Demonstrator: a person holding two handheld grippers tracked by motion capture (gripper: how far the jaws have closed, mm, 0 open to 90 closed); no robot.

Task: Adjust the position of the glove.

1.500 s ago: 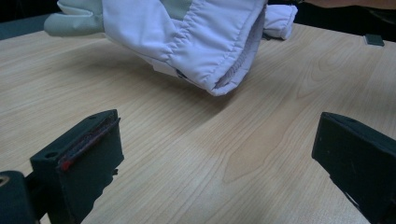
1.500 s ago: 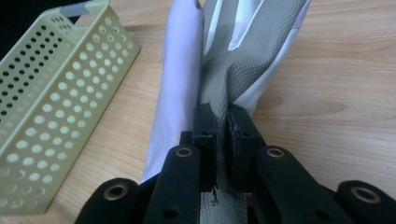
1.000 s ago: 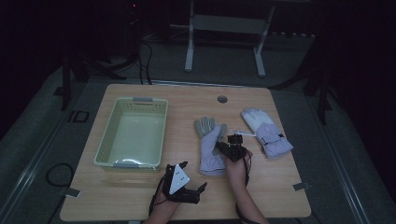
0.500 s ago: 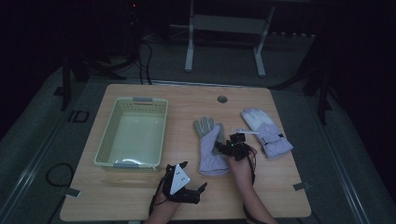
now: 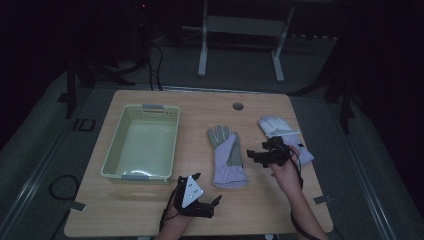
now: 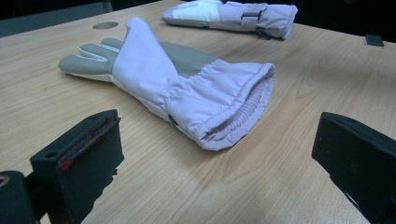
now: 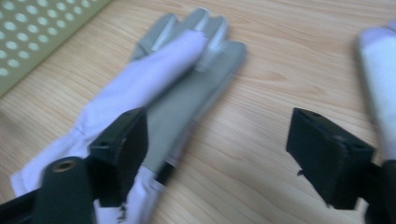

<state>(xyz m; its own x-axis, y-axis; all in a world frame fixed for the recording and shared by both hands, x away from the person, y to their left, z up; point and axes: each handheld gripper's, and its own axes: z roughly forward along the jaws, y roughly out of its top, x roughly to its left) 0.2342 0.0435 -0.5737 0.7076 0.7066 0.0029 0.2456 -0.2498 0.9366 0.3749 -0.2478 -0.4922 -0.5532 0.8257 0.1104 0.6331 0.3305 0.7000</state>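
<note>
Since the earlier frames the right gripper [image 5: 263, 156] has lifted off the near glove [image 5: 227, 157] and drawn toward the far glove [image 5: 285, 136], and its jaws have just been opening; they now stand wide apart with nothing between them, only bare wood showing in the gap in the right gripper view. The left gripper [image 5: 197, 199] has kept its place at the table's [image 5: 200, 107] near edge, released as well, jaws spread wide and empty.

On the left half of the table sits a pale green basket [image 5: 143, 112] with perforated walls, and no glove lies in it (its floor looks bare). No brand or label can be read on the gloves or basket; faint letters on the floor left of the table are too dim to make out.

The near glove lies flat at the table's middle, grey palm up with a lilac flap folded across it, cuff toward the person. The far glove lies to its right, well apart, near the table's right edge. The right forearm comes in from the bottom, gripper aimed leftward between the two gloves. The left hand rests low, its gripper pointing at the near glove's cuff [image 6: 243, 105].
</note>
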